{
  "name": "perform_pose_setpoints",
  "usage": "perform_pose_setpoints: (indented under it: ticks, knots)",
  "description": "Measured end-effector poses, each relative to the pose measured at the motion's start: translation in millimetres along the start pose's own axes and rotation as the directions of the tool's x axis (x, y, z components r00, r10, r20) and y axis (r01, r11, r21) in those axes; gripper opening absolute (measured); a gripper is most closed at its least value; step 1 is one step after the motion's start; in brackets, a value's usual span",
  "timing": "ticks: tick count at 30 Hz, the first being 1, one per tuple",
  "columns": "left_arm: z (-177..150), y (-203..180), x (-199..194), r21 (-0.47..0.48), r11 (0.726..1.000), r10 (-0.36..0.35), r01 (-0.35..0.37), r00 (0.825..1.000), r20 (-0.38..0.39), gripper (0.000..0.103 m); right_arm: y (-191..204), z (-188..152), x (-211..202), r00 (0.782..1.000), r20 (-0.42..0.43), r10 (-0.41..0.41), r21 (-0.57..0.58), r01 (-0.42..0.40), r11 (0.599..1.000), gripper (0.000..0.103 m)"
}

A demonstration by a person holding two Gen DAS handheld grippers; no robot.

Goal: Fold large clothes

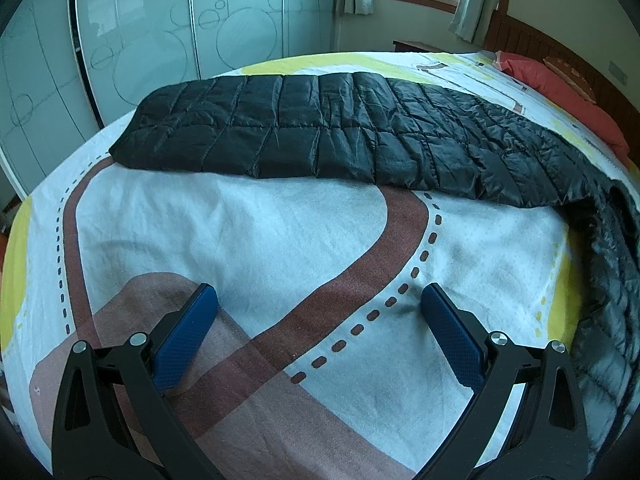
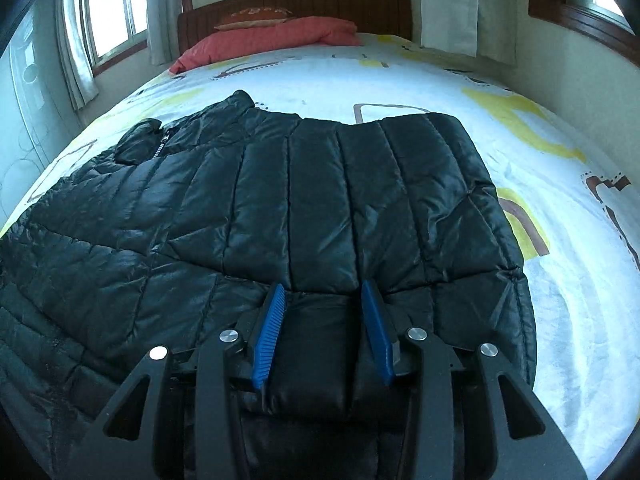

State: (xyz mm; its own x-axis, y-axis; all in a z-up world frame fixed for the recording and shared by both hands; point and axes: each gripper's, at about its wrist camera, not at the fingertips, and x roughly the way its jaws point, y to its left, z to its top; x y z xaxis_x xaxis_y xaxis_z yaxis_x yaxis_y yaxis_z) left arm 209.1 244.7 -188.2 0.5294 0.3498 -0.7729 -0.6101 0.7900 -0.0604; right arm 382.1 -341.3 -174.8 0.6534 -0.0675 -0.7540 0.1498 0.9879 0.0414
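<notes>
**Item: black quilted jacket, fold in progress on the bed**

Location: the jacket is lying spread on the bed sheet, collar and zip pointing toward the red pillow and headboard. In the left wrist view a long sleeve or side panel is stretching flat across the sheet, well beyond the fingers.

Right gripper: its blue pads are standing partly apart with a puffy band of the jacket bulging up between them. It appears to be grasping that padded edge, which is seemingly being carried over the jacket's body.

Left gripper: released, jaws spread wide, hovering over bare sheet with nothing between the fingers.

Progress, as judged: early to middle. One panel on the right side of the jacket is seemingly lying folded over the body, with a straight edge showing. The long stretch on the other side is looking unfolded, and no compact bundle is forming yet. Remaining: bringing in that side, then folding lengthwise.

Not determinable: the jacket's near hem is running out of frame below the right gripper; how firmly the pads are pressing is unclear; whether the outstretched piece is a sleeve or the body is hard to tell through the lens distortion.
</notes>
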Motion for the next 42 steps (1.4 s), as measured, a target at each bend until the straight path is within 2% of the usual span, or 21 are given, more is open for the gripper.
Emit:
perform_pose_setpoints:
  ticks: [3, 5, 6, 11, 12, 14, 15, 16, 17, 19, 22, 24, 25, 26, 28, 30, 32, 34, 37, 40, 42]
  knots:
    - [8.2, 19.7, -6.1, -0.084, 0.991, -0.101, 0.102, 0.995, 0.017, 0.101, -0.9, -1.4, -1.0, 1.000, 0.007, 0.003, 0.002, -0.003, 1.000, 0.041]
    - [14.2, 44.0, -8.3, -0.184, 0.967, -0.165, 0.174, 0.984, 0.064, 0.100, -1.8, -3.2, -3.0, 1.000, 0.011, 0.005, 0.003, -0.005, 1.000, 0.042]
    - [20.4, 63.1, -5.4, -0.247, 0.942, -0.211, 0.228, 0.973, 0.093, 0.099, -1.9, -3.2, -3.1, 1.000, 0.013, 0.007, 0.004, -0.007, 1.000, 0.042]
    - [46.9, 120.6, 16.0, -0.381, 0.896, -0.188, 0.227, 0.973, 0.137, 0.082, -2.3, -3.9, -3.2, 1.000, 0.016, 0.012, 0.004, -0.012, 1.000, 0.043]
    - [52.5, 137.1, 24.6, -0.430, 0.871, -0.195, 0.238, 0.970, 0.142, 0.081, -2.7, -4.0, -3.3, 1.000, 0.017, 0.015, 0.005, -0.015, 1.000, 0.044]
    - [61.0, 160.7, 35.9, -0.501, 0.806, -0.253, 0.314, 0.949, 0.187, 0.081, -3.3, -4.0, -3.6, 1.000, 0.019, 0.020, 0.007, -0.020, 1.000, 0.045]
    - [64.6, 166.6, 39.0, -0.516, 0.792, -0.260, 0.326, 0.945, 0.199, 0.082, -3.3, -4.0, -3.5, 1.000, 0.019, 0.022, 0.006, -0.022, 1.000, 0.045]
    - [68.6, 170.5, 42.0, -0.520, 0.784, -0.268, 0.339, 0.941, 0.208, 0.088, -3.2, -4.0, -3.5, 1.000, 0.020, 0.022, 0.005, -0.022, 1.000, 0.045]
    - [72.7, 171.9, 44.2, -0.514, 0.783, -0.275, 0.351, 0.936, 0.220, 0.093, -3.0, -3.8, -3.4, 1.000, 0.020, 0.021, 0.004, -0.021, 1.000, 0.046]
    - [79.2, 176.7, 49.3, -0.508, 0.790, -0.256, 0.343, 0.938, 0.234, 0.094, -2.0, -3.7, -3.3, 1.000, 0.021, 0.020, 0.002, -0.020, 1.000, 0.046]
    - [82.6, 181.1, 50.8, -0.526, 0.778, -0.240, 0.342, 0.937, 0.253, 0.091, -2.7, -3.4, -2.9, 0.999, 0.023, 0.024, 0.003, -0.024, 1.000, 0.047]
    - [84.1, 184.7, 50.7, -0.562, 0.770, -0.197, 0.302, 0.950, 0.241, 0.075, -2.3, -3.4, -2.7, 0.999, 0.024, 0.023, 0.002, -0.023, 1.000, 0.047]
    - [84.2, 186.2, 51.4, -0.578, 0.766, -0.174, 0.281, 0.956, 0.235, 0.060, -2.3, -3.4, -2.6, 0.999, 0.025, 0.021, 0.001, -0.021, 1.000, 0.047]
    - [83.7, 188.0, 51.3, -0.584, 0.765, -0.161, 0.271, 0.959, 0.234, 0.040, -2.7, -3.3, -2.6, 0.999, 0.024, 0.022, 0.001, -0.022, 1.000, 0.047]
    - [84.7, 190.8, 57.0, -0.594, 0.769, -0.133, 0.234, 0.969, 0.209, 0.019, -2.9, -3.0, -2.4, 0.999, 0.024, 0.021, 0.000, -0.021, 1.000, 0.047]
    - [85.9, 191.9, 57.1, -0.598, 0.770, -0.125, 0.223, 0.972, 0.201, 0.014, -3.4, -3.0, -2.3, 0.999, 0.024, 0.024, 0.002, -0.024, 1.000, 0.047]
    - [93.8, 179.9, 49.3, -0.564, 0.800, -0.104, 0.203, 0.974, 0.203, 0.008, -3.3, -2.9, -2.1, 0.999, 0.024, 0.025, 0.002, -0.025, 1.000, 0.047]
    - [101.9, 156.9, 36.7, -0.514, 0.832, -0.101, 0.211, 0.967, 0.233, 0.007, -2.9, -3.1, -2.2, 0.999, 0.025, 0.024, 0.002, -0.024, 1.000, 0.047]
    - [114.3, 109.9, 7.1, -0.378, 0.885, -0.160, 0.270, 0.941, 0.298, 0.006, -3.1, -3.0, -2.1, 0.999, 0.025, 0.024, 0.002, -0.024, 1.000, 0.047]
    - [114.5, 52.1, -17.4, -0.229, 0.912, -0.259, 0.341, 0.910, 0.323, 0.006, -4.0, -2.7, -1.9, 0.999, 0.026, 0.026, 0.004, -0.027, 1.000, 0.047]
    - [110.7, 4.7, -33.0, -0.122, 0.914, -0.334, 0.387, 0.888, 0.316, 0.006, -3.6, -3.0, -2.3, 0.999, 0.026, 0.027, 0.005, -0.028, 1.000, 0.047]
